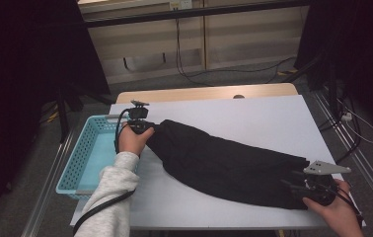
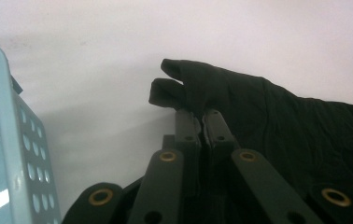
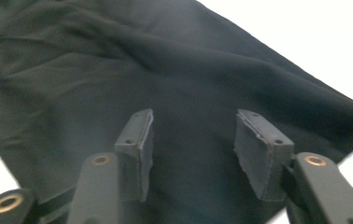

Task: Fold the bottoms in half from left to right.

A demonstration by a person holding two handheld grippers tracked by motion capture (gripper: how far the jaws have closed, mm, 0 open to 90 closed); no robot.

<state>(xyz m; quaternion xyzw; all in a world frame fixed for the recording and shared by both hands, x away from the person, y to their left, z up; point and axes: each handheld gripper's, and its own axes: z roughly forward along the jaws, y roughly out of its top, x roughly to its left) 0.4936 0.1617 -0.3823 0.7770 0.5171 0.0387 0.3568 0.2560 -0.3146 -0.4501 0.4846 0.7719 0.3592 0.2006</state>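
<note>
Black garment [image 1: 224,165], dark plain cloth, is laid flat and lengthwise across the white desk [image 1: 253,116], running slantwise from beside the blue basket [image 1: 83,160] toward the desk's near right corner. Its narrower end lies just beside the basket's right rim; its broader end lies well apart from the basket, close to the desk's near edge. Soft creases are seen along its length in the right gripper view [image 3: 118,70]. Left gripper [image 1: 142,127] is held in the person's left hand [image 1: 131,140], just right of the basket's far corner, at the garment's narrow end. In the left gripper view the jaws of this gripper [image 2: 201,122] are seen pressed together on a fold of the cloth [image 2: 240,102], with a small bunched tip of fabric standing beyond them; the basket's perforated wall [image 2: 23,140] is seen close at the left edge. Right gripper [image 1: 298,185], topped by a grey three-cornered plate [image 1: 326,168], is held in the person's right hand [image 1: 337,207] at the garment's broad end, far from the basket. In the right gripper view its jaws [image 3: 193,140] are seen spread wide above the cloth, with nothing between the pads [image 3: 258,154]. A light grey sleeve [image 1: 110,197] is worn on the left forearm, lying along the basket's right side.
</note>
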